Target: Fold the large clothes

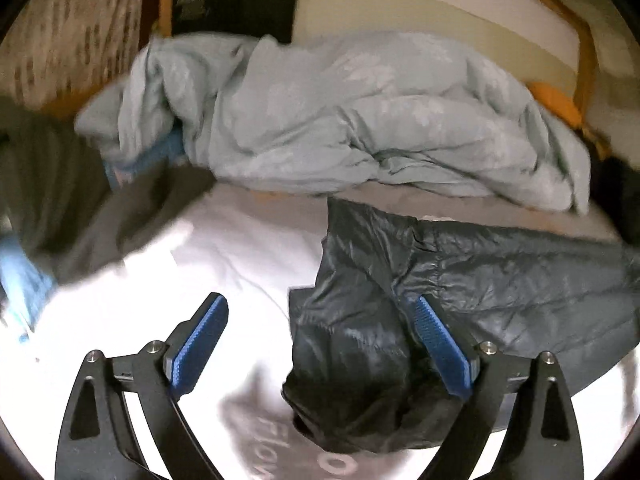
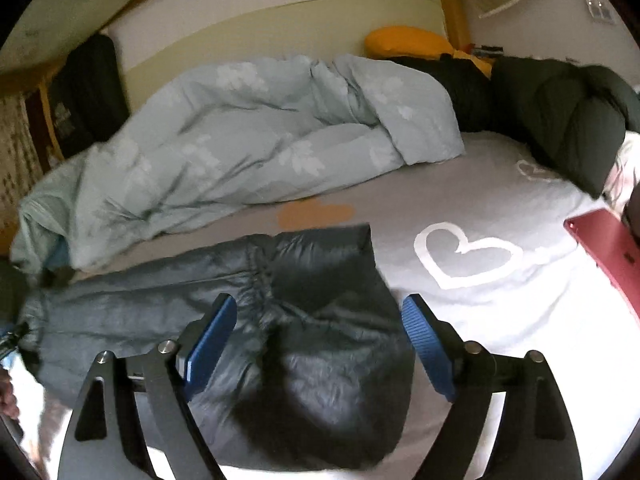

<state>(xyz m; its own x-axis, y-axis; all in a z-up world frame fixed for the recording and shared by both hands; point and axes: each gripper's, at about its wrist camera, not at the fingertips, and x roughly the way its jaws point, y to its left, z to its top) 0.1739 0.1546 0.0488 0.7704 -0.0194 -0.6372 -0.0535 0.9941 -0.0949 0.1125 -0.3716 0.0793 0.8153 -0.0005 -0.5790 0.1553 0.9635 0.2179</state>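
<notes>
Lying crumpled on the bed point(image 2: 500, 312), the dark puffer jacket point(image 2: 312, 320) sits beneath both claws: left claw point(image 1: 320, 344) and right claw point(image 2: 318, 340) spread apart, gripping nothing.

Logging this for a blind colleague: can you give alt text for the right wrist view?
The open right gripper hovers over a dark puffer jacket lying on a grey heart-print sheet. Behind it sits a crumpled pale blue duvet, with a red flat object at the right edge.
</notes>
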